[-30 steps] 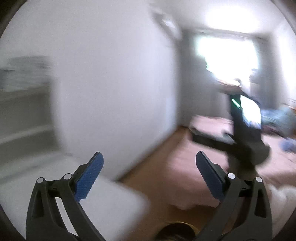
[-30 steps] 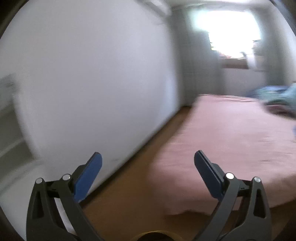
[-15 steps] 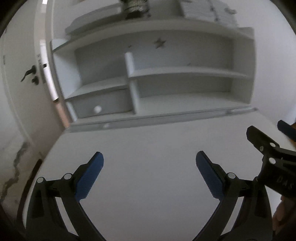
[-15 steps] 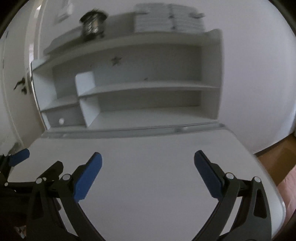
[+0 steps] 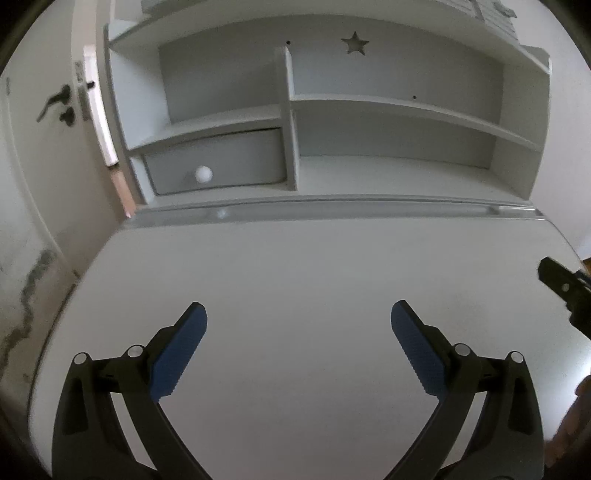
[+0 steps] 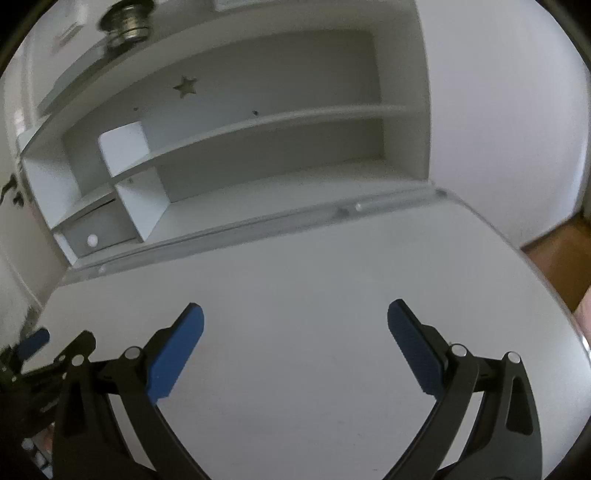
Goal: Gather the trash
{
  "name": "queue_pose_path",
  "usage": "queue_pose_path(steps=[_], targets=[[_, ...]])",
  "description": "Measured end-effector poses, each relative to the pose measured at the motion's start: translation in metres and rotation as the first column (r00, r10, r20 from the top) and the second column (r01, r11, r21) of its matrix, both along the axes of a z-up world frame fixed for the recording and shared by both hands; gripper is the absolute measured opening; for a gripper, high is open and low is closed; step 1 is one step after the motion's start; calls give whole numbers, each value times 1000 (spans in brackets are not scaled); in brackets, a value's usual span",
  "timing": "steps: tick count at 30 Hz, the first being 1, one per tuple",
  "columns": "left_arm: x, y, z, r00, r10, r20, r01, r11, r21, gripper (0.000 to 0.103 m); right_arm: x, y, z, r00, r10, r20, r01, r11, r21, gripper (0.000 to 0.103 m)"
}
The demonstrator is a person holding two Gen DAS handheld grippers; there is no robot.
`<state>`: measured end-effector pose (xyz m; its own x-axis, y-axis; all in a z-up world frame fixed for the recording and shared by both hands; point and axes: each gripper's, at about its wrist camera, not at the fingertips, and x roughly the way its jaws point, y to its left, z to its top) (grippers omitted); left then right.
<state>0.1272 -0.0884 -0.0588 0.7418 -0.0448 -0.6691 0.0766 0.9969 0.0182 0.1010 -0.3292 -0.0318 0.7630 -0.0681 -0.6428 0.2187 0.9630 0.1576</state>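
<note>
Both tools hang over a smooth, matte white desk [image 5: 295,266] with rounded corners. The left tool [image 5: 298,343] stands wide, its two black angular fingers tipped with ribbed blue pads [image 5: 177,354] and nothing between them; the right tool [image 6: 295,341] is spread just as wide and equally empty, its blue pads [image 6: 415,354] showing the same fine ridged texture. No trash shows anywhere on the desk surface ahead of either tool. Beyond the fingertips, along the desk's far edge, runs a shallow grey groove [image 5: 332,210], and behind it rises a white shelf unit [image 5: 406,107] of flat painted boards, with a star-shaped cutout [image 5: 355,43] in its back panel. Ahead and left of the left tool, the lowest compartment holds a grey drawer [image 5: 218,162] with a curved front and a round white knob [image 5: 204,173]. Further left is a white door [image 5: 40,147] with a dark lever handle [image 5: 55,101]. On top of the shelf unit, up and left of the right tool, sits a round metallic object [image 6: 127,20], blurred. To the right of the right tool, past the desk's edge, lies brown wooden floor [image 6: 557,258]. In the left wrist view the black tip of the right tool pokes in at the right edge; in the right wrist view the left tool shows at the lower left edge.
</note>
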Motion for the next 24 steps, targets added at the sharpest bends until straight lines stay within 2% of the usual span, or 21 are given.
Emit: queue_pose_path(steps=[2, 4, 10, 18, 24], targets=[[2, 1, -1, 1000, -17, -10, 16, 999, -35, 97, 0, -1, -1, 1000, -3, -13, 3, 1000, 4, 96], [3, 1, -3, 1000, -9, -23, 8, 999, -37, 97, 0, 4, 0, 1000, 22, -17, -22, 1000, -14, 96], [7, 0, -8, 999, -6, -49, 5, 999, -35, 97, -2, 26, 3, 999, 47, -25, -50, 988, -143, 96], [6, -6, -9, 999, 1, -48, -1, 1000, 0, 97, 1, 16, 1, 999, 33, -40, -36, 996, -88, 96], [3, -6, -8, 998, 16, -54, -16, 1000, 8, 97, 0, 18, 1, 998, 38, -46, -42, 995, -96, 96]])
